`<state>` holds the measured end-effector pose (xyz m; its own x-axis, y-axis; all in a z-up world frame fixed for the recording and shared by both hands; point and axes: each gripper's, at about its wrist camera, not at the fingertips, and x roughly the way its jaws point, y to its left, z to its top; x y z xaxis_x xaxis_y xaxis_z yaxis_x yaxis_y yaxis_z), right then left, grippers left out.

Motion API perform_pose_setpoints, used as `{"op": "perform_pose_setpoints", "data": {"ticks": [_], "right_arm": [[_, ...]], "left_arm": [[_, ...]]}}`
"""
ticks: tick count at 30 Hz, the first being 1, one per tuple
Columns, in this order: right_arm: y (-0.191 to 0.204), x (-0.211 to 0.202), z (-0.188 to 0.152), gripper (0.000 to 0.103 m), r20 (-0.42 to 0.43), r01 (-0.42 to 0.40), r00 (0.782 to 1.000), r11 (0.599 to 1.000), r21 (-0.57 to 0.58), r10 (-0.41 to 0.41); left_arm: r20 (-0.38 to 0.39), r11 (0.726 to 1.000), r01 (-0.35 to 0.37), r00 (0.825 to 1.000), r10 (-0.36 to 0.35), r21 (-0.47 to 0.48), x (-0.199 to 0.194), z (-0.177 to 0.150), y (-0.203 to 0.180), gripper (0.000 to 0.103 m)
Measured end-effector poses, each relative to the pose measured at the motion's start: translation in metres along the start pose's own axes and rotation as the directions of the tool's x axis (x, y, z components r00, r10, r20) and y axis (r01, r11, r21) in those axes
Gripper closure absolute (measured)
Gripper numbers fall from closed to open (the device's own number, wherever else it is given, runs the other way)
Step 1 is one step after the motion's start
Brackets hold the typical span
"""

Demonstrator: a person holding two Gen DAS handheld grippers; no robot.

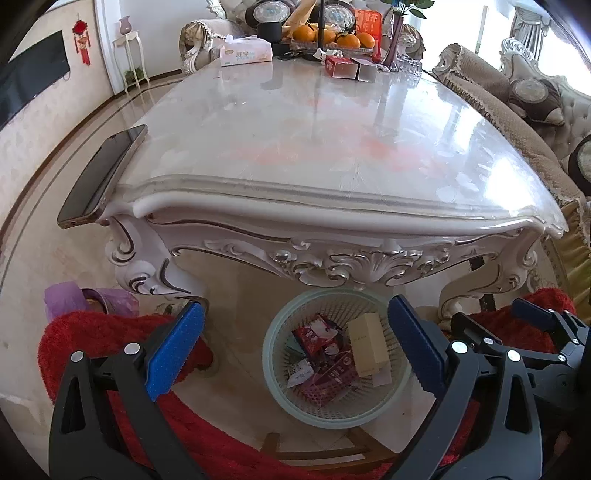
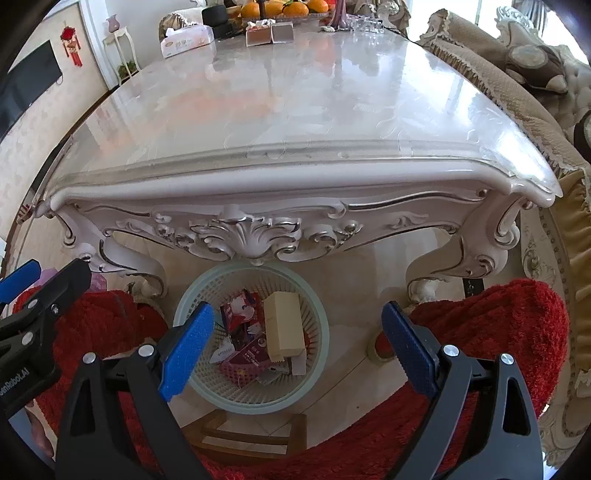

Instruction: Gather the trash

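The wastebasket has its left rim hidden behind a blue pad in the right wrist view. Wrappers inside overlap, print unreadable (too small). The fruit tray is cut off by the top edge.

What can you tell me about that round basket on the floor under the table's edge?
The basket is a round, pale green plastic bin with lattice walls and a solid rim. It stands upright on the glossy tiled floor, just in front of the carved white table, between two red-covered knees. Inside lie a cream carton, red and pink packets and paper scraps. Nothing grips it.
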<state>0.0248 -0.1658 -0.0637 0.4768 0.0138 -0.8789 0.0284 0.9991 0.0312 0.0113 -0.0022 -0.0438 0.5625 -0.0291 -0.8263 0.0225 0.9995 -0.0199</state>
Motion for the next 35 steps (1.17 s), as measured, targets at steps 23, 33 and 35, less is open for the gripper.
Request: {"op": "perform_pose_setpoints", "data": {"ticks": [23, 33, 35], "right_arm": [[0.003, -0.003, -0.002, 0.015, 0.020, 0.024, 1.000, 1.000, -0.019, -0.024], [0.006, -0.003, -0.002, 0.015, 0.021, 0.021, 1.000, 1.000, -0.020, -0.021], [0.005, -0.003, -0.002, 0.015, 0.021, 0.020, 1.000, 1.000, -0.016, -0.019]], "left_arm": [[0.051, 0.997, -0.059, 0.997, 0.057, 0.050, -0.009, -0.004, -0.009, 0.006], [0.017, 0.999, 0.013, 1.000, -0.014, 0.037, -0.005, -0.003, -0.007, 0.006], [0.015, 0.999, -0.001, 1.000, 0.000, 0.037, -0.004, -0.003, -0.007, 0.006]]}}
